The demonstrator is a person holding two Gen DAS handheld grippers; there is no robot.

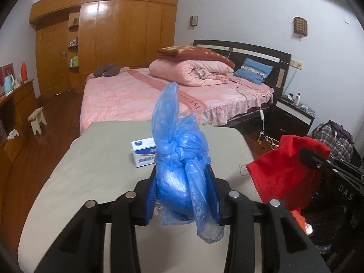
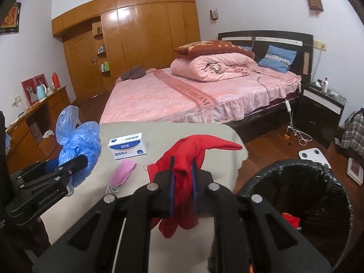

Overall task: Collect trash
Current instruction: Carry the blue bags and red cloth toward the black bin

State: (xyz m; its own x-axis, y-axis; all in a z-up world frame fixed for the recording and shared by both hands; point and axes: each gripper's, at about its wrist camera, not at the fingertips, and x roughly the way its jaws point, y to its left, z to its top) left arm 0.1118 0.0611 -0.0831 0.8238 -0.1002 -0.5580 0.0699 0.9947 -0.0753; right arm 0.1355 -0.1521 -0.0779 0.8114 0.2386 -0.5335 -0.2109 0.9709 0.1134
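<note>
My left gripper [image 1: 183, 182] is shut on a knotted blue plastic bag [image 1: 179, 159] and holds it above the beige table [image 1: 91, 170]. The bag also shows at the left of the right wrist view [image 2: 77, 141], with the left gripper [image 2: 75, 161] around it. My right gripper [image 2: 183, 177] is shut on a red cloth [image 2: 193, 150], lifted above the table's right side; the cloth shows in the left wrist view [image 1: 286, 166] too. A pink face mask [image 2: 122, 174] lies on the table [image 2: 159, 132]. A black trash bin [image 2: 302, 204] stands at the right, with red scraps inside.
A white and blue box [image 2: 127, 144] sits on the table's far half, also in the left wrist view [image 1: 143, 151]. Beyond is a pink bed [image 2: 193, 91], a wooden wardrobe [image 2: 141, 34], a desk [image 2: 34, 122] at left, a nightstand [image 2: 323, 111] and a white scale [image 2: 312, 154] on the floor.
</note>
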